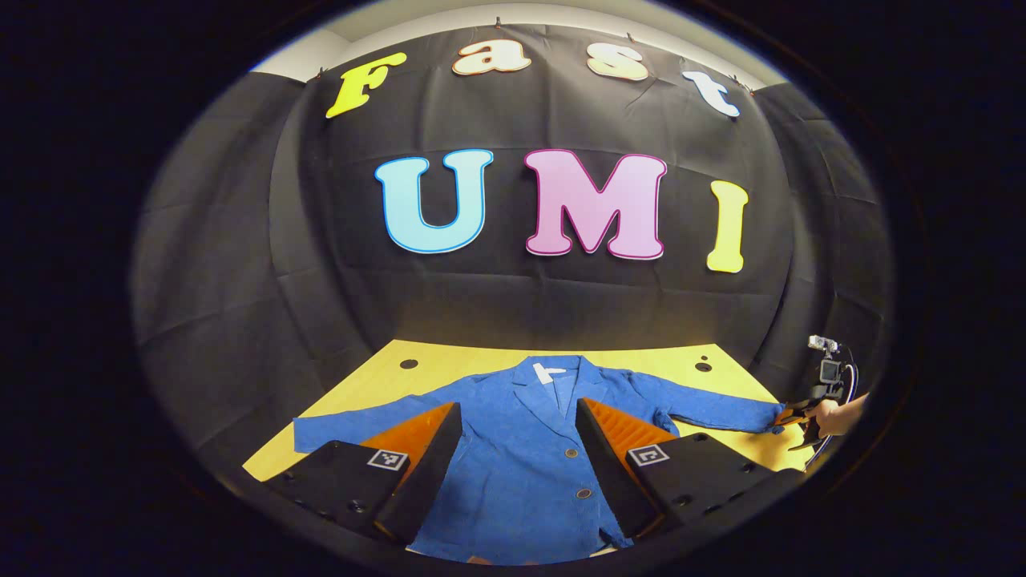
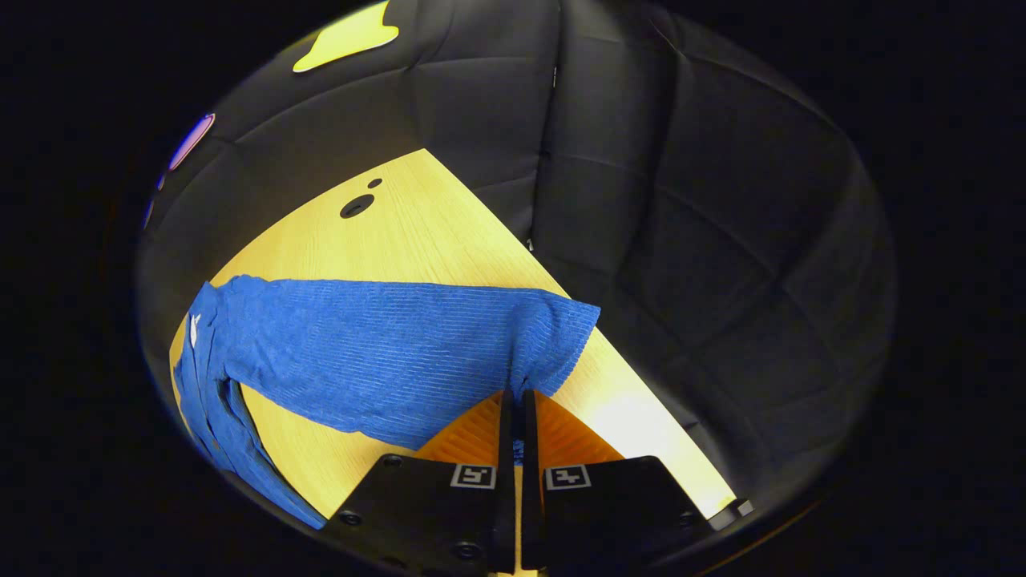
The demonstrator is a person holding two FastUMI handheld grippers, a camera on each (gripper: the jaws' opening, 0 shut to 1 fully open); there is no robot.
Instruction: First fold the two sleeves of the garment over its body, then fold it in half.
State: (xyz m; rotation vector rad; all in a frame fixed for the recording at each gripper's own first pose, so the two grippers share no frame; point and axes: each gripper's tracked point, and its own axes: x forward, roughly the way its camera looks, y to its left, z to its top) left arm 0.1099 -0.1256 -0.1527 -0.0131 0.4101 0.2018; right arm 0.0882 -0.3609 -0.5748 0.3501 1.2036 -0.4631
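Nearest the lens in the right gripper view, the right tongs [image 2: 513,421] are pinched tight on the cuff end of one sleeve [image 2: 385,361], fabric caught between both fingers. In the left gripper view, the left tongs [image 1: 519,437] hang spread wide above the jacket body, gripping nothing. The blue jacket [image 1: 529,465] lies flat, face up and buttoned, on the yellow counter [image 1: 449,361], both sleeves stretched out sideways. Out at the far cuff, a hand [image 1: 834,417] holds the other tool. Looks like step 1 of the fold: next, lift that cuff and carry it across the chest, then take the second sleeve [image 1: 353,429].
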